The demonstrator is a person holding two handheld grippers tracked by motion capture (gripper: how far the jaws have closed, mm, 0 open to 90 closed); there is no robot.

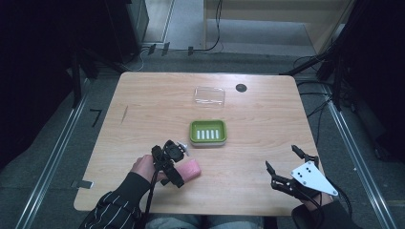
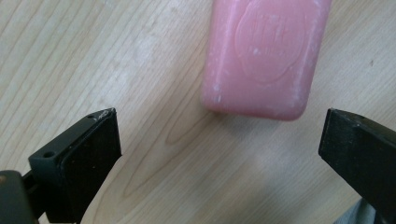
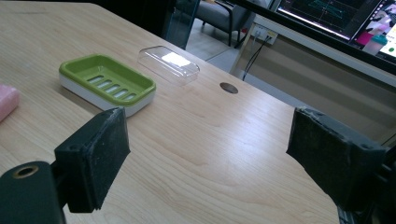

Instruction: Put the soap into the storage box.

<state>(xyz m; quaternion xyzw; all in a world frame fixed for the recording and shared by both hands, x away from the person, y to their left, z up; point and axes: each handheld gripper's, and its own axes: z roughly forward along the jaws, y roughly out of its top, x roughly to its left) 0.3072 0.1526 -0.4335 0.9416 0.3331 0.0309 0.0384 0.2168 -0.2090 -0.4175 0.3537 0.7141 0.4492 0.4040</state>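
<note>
Room: dim, grey floor, dark frames and cables to both sides; a pale wooden panel stands beyond the far edge.

Desk point(image 1: 143, 95): light wood, rounded corners, mostly bare. Small dark disc point(image 1: 241, 88) set into the top near the far edge, right of centre.

Clear lid point(image 1: 209, 96): lies flat near the far edge, just left of the disc, apart from the dish.

Dish point(image 1: 207, 132): green slotted tray on a white base, at desk centre, long axis running left-right. Open wood on all sides of it; widest free stretches are the left half of the desk and the strip between dish and right edge.

Soap point(image 1: 190, 170): pink bar, flat on the desk, nearer the near edge, left of centre, diagonally near-left of the dish and apart from it. Long axis roughly left-right in the high view. In the left gripper view point(image 2: 266, 56) its embossed oval faces up and its rounded short end points toward the jaws.

Left gripper point(image 1: 168, 160): over the soap's left end; jaws wide apart, holding nothing, the bar's end just ahead of the gap, not between the pads.

Right gripper point(image 1: 285, 164): near the near-right corner, well apart from soap and dish; jaws wide open, empty point(image 3: 205, 154).
</note>
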